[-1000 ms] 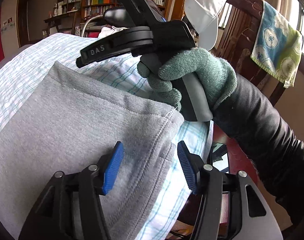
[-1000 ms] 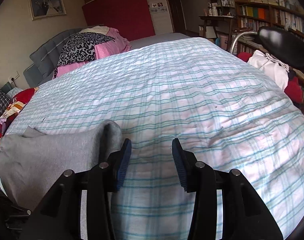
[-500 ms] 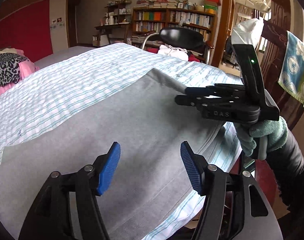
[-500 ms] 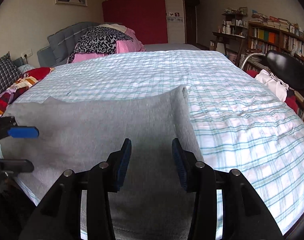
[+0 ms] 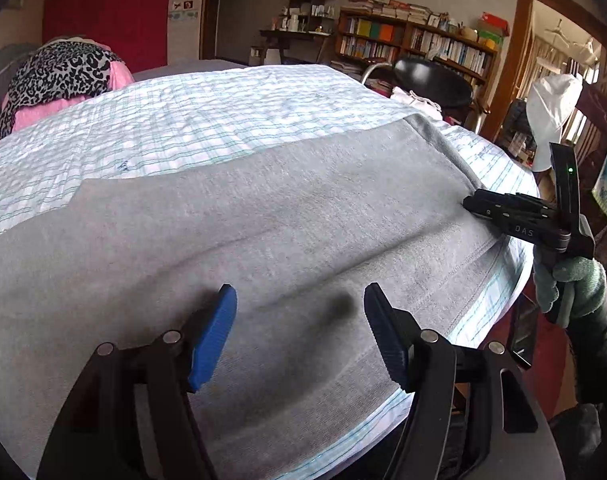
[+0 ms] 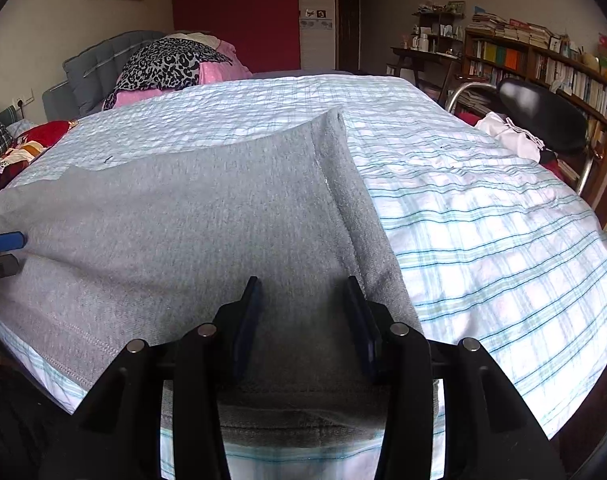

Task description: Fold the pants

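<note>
Grey sweatpants (image 5: 263, 216) are spread flat along the bed's (image 6: 483, 208) near edge. The left tool (image 5: 299, 332) is opening, empty; the right tool (image 6: 303, 320) is held part-open, empty. A fresh grasp is called for next.

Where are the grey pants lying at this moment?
The grey pants lie flat on the checked bed cover, along its near edge; in the right wrist view they fill the left and centre.

Each wrist camera looks forward and downward along its own tool, close above the bed (image 5: 223, 120). Both views share the grey pants (image 5: 263, 220) and the far bookshelf (image 6: 543, 68). The left view also catches the right tool (image 5: 503, 212).
</note>
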